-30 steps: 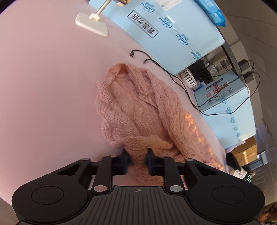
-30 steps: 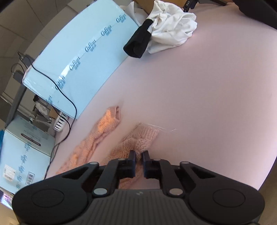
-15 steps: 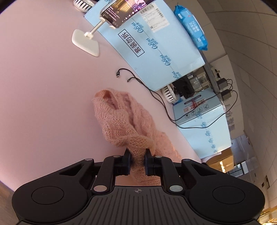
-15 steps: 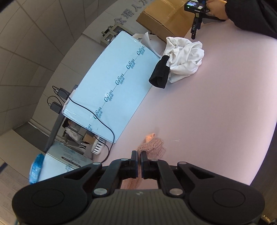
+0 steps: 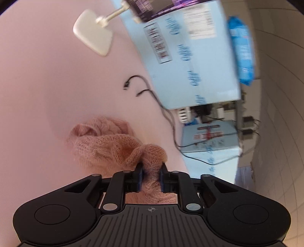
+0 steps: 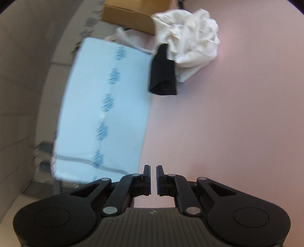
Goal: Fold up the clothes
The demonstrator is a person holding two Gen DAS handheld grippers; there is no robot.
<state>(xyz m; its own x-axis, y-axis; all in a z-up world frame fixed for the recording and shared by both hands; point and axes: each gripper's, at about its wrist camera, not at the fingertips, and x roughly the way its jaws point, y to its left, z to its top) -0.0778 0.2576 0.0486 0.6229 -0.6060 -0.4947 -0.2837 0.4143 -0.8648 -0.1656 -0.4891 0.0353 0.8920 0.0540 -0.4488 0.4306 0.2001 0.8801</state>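
Observation:
A pink knitted sweater [image 5: 106,144] hangs bunched above the pink table [image 5: 38,91] in the left wrist view. My left gripper [image 5: 151,171] is shut on a fold of it, and the knit bulges out between the fingers. My right gripper [image 6: 153,174] shows in the right wrist view with its fingers nearly closed, a narrow gap between them and nothing visible in it. The sweater does not show in the right wrist view.
A white phone stand [image 5: 93,36] and a pale blue box [image 5: 190,53] stand at the table's far side, with black cables [image 5: 144,91] beside them. In the right wrist view lie a crumpled white garment [image 6: 190,38], a black cloth [image 6: 163,76], a cardboard box [image 6: 133,13] and a pale blue box [image 6: 106,106].
My left gripper has lifted the sweater higher, so it bunches and hangs. My right gripper has swung up and away; the sweater has left its view.

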